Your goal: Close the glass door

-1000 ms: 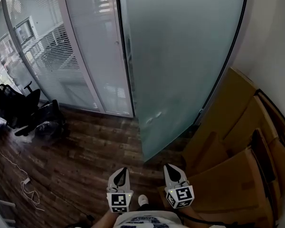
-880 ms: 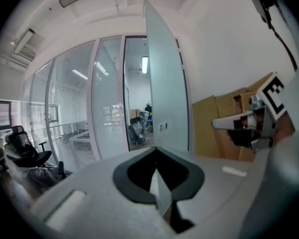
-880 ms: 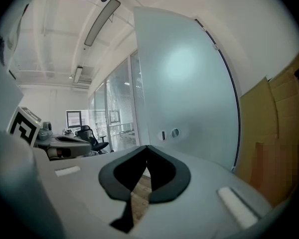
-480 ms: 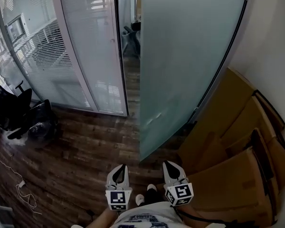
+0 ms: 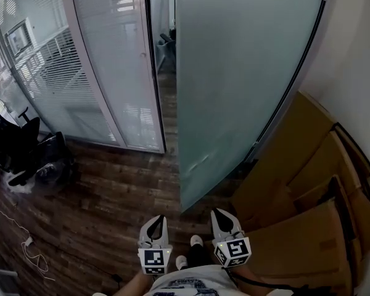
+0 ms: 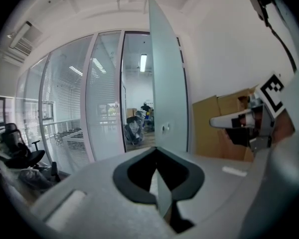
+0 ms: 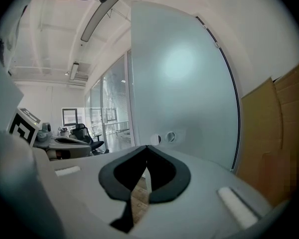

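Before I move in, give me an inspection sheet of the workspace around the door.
Surface: dark wooden floor.
Job's things: frosted glass door stands open, swung towards the right wall; doorway open beside it.
Clutter: cardboard boxes at right by the wall; office chairs at left.
Grippers: left gripper and right gripper both shut, empty, short of the door.
Cables: white cable on the floor at left.
Surroundings: glass partition with blinds; white wall.

A: Where's the free room?
B: Bare floor [image 5: 105,196], lower left. Narrow doorway [image 5: 162,85], top centre.
A: Obstacles?
B: Glass door [image 5: 234,79] upper middle, cardboard boxes [image 5: 302,227] lower right, chairs [image 5: 21,147] left edge.
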A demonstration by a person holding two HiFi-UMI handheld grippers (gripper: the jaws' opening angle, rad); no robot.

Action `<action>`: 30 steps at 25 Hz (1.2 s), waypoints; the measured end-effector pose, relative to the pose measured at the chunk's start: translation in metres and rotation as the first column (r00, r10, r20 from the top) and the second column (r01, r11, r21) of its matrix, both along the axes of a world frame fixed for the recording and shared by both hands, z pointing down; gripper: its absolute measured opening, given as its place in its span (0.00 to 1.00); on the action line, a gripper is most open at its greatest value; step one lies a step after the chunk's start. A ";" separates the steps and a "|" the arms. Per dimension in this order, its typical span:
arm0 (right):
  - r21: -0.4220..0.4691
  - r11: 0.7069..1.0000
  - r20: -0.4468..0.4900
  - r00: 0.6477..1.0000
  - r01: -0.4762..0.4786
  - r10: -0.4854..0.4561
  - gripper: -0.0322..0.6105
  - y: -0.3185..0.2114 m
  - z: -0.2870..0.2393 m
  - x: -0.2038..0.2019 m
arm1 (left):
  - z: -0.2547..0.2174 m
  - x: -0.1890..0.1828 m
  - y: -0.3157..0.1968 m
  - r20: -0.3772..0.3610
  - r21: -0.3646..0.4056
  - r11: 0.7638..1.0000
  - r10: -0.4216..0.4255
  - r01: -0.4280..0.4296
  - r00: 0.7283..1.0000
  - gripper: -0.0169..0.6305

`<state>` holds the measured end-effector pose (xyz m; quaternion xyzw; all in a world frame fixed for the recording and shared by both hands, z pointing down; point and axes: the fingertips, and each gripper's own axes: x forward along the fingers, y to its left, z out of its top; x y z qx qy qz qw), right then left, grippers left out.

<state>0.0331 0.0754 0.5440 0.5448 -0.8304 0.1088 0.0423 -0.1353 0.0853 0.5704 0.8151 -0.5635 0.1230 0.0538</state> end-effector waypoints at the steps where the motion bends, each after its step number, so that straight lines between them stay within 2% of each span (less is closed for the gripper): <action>1: -0.002 1.000 0.002 1.000 0.000 0.000 0.06 -0.005 0.001 0.002 | 0.000 0.003 -0.004 0.000 -0.002 1.000 0.000 0.000 1.000 0.03; 15: -0.011 0.998 0.045 0.997 0.056 -0.056 0.06 -0.075 0.008 0.022 | 0.001 0.032 -0.060 0.035 -0.017 0.999 -0.048 0.049 0.998 0.03; 21: -0.020 0.994 0.065 0.992 0.109 -0.108 0.06 -0.106 0.014 0.035 | 0.006 0.055 -0.078 0.053 -0.038 0.993 -0.113 0.115 0.992 0.03; 26: -0.029 0.991 0.071 0.989 0.134 -0.132 0.06 -0.123 0.020 0.047 | 0.021 0.095 -0.090 -0.033 -0.124 0.987 -0.107 0.102 0.994 0.03; 30: -0.032 0.990 0.083 0.988 0.134 -0.131 0.06 -0.131 0.019 0.052 | 0.028 0.111 -0.106 -0.046 -0.153 0.981 -0.132 0.124 0.990 0.03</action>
